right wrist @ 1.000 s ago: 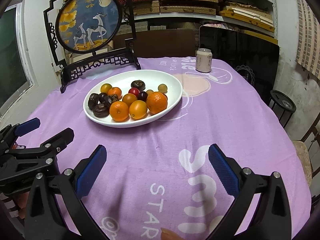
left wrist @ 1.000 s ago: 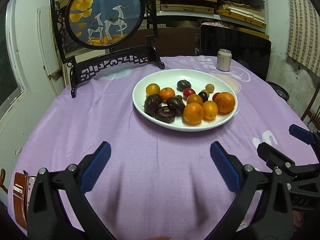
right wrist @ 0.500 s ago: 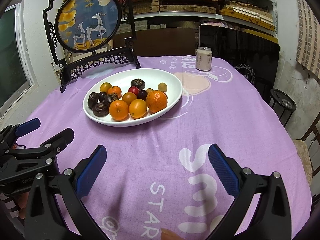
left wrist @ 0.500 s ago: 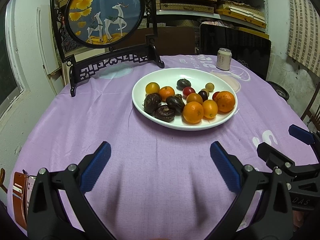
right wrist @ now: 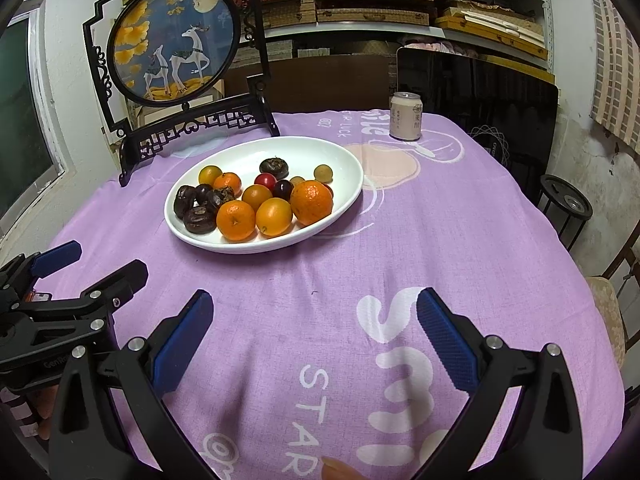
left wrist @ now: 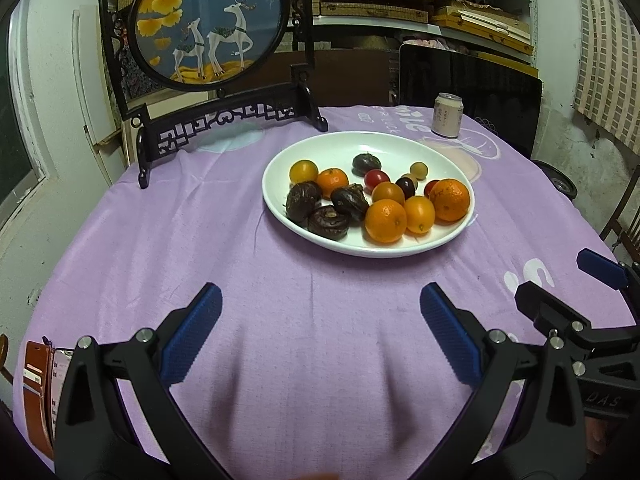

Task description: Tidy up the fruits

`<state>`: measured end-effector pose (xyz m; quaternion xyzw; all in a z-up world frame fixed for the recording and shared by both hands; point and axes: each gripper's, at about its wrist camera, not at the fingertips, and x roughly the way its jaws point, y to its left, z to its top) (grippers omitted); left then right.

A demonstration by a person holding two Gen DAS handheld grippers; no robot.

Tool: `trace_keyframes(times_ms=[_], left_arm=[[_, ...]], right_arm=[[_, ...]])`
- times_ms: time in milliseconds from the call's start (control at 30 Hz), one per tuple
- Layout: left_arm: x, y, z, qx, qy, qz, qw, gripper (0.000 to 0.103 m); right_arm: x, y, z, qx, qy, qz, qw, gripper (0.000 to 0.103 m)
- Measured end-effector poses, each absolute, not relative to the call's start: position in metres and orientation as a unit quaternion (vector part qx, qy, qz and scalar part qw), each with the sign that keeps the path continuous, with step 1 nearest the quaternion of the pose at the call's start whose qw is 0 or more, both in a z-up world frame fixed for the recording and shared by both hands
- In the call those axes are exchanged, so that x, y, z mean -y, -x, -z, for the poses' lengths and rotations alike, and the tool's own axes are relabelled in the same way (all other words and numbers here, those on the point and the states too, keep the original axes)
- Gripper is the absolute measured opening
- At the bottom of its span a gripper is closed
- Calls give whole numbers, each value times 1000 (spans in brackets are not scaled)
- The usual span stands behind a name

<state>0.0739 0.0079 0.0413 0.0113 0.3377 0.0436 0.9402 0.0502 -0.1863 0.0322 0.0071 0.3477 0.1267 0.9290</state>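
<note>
A white oval plate [left wrist: 400,148] [right wrist: 280,150] sits mid-table on the purple cloth, holding several mixed fruits. The biggest is an orange [left wrist: 449,199] [right wrist: 311,202], with smaller oranges [left wrist: 385,220] [right wrist: 236,219] beside it. Dark wrinkled fruits [left wrist: 328,222] [right wrist: 199,219] lie at the plate's left, and a red cherry tomato [left wrist: 376,177] [right wrist: 265,179] sits further back. My left gripper [left wrist: 320,318] hovers open over bare cloth, well short of the plate. My right gripper [right wrist: 314,320] is open too, nothing between its blue pads, in front and to the right of the plate.
A black carved stand with a round deer painting [left wrist: 208,24] [right wrist: 172,44] rises behind the plate at the left. A drink can [left wrist: 447,114] [right wrist: 405,116] stands at the back right. A brown wallet [left wrist: 34,380] lies at the near left edge. A black stool [right wrist: 566,204] is beside the table.
Both views have crept slightly backward or upward; the plate sits a touch higher in frame. Both grippers stay open and nothing on the table has moved.
</note>
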Motion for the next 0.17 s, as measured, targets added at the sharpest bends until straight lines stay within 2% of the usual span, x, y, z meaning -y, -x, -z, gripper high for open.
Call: trace_keyframes(times_ms=[167], left_arm=[[-7,-73,-42,-336,-13,-47,940,101]], right_arm=[[186,-50,-32,-348,-7,-127,929,102]])
